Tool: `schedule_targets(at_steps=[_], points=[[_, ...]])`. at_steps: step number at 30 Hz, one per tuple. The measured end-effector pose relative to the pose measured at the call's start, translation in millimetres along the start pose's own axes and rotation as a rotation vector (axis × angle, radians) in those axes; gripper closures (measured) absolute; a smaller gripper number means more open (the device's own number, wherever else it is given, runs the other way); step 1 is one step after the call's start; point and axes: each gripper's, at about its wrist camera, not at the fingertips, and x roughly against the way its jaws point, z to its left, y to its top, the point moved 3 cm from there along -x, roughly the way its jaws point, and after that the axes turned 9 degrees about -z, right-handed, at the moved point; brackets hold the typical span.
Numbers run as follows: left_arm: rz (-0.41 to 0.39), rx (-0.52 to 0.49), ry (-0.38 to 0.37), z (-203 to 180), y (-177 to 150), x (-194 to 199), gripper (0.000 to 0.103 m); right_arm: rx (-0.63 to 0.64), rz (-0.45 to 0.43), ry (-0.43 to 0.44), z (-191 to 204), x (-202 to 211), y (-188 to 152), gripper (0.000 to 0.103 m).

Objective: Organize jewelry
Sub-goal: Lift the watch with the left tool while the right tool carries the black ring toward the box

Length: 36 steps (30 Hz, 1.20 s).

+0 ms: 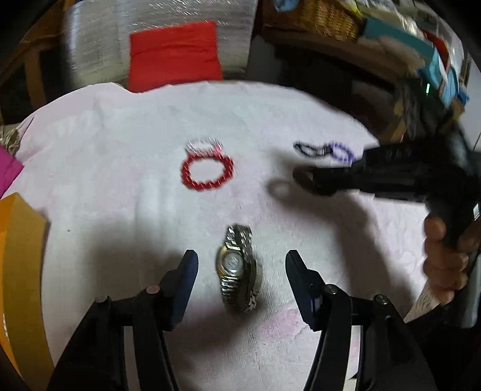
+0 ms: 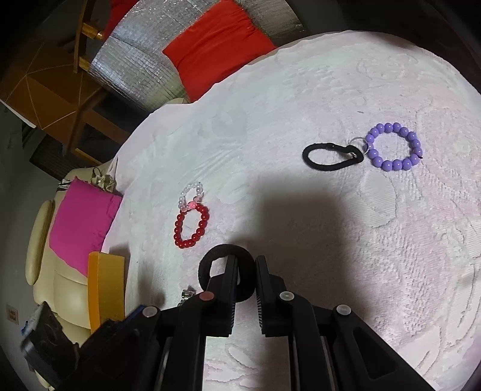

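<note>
A silver metal watch lies on the white cloth. It sits between the fingers of my open left gripper, and neither pad touches it. My right gripper is shut on a black hair tie, which loops around its left finger. That gripper also shows in the left wrist view, held by a hand. A red bead bracelet joined to a small white bead ring lies farther out. At the far right a second black hair tie is linked to a purple bead bracelet.
An orange box stands at the cloth's left edge, with a pink cloth on a cream seat beyond it. A red cushion on silver foil lies behind the cloth. A wicker basket and clutter sit at the back right.
</note>
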Motion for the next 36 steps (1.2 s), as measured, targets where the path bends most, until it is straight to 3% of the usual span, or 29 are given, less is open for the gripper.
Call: schedule_targets(at_steps=[4,9,10,21,25,27,28,36], points=[[0.054,-0.039,0.015,-7.0,-7.6,-17.5,0.058,-0.001,0.000,0.000,-1.9,0.8,1.3,0.090],[0.036,0.002,0.017,0.9,-6.3,-18.5,0.073,-0.007,-0.007,0.003,-3.3,3.3,2.6,0.090],[0.032,0.005,0.019,1.7,-6.2,-17.4,0.080,-0.006,-0.008,0.005,-3.0,3.7,2.7,0.090],[0.035,0.008,0.004,0.6,-7.4,-17.7,0.079,0.004,-0.014,0.005,0.5,4.7,2.8,0.090],[0.035,-0.032,0.009,-8.7,-8.1,-21.3,0.068,0.006,-0.013,0.002,1.2,4.0,2.4,0.090],[0.030,-0.033,0.016,-9.6,-8.5,-21.7,0.069,0.009,-0.014,0.002,1.3,4.2,2.3,0.090],[0.026,-0.021,0.022,-7.9,-7.7,-21.5,0.077,0.010,-0.015,0.001,1.3,4.7,2.4,0.090],[-0.031,0.010,0.070,0.1,-0.2,-6.2,0.077,0.014,-0.035,0.004,3.6,7.9,4.0,0.090]])
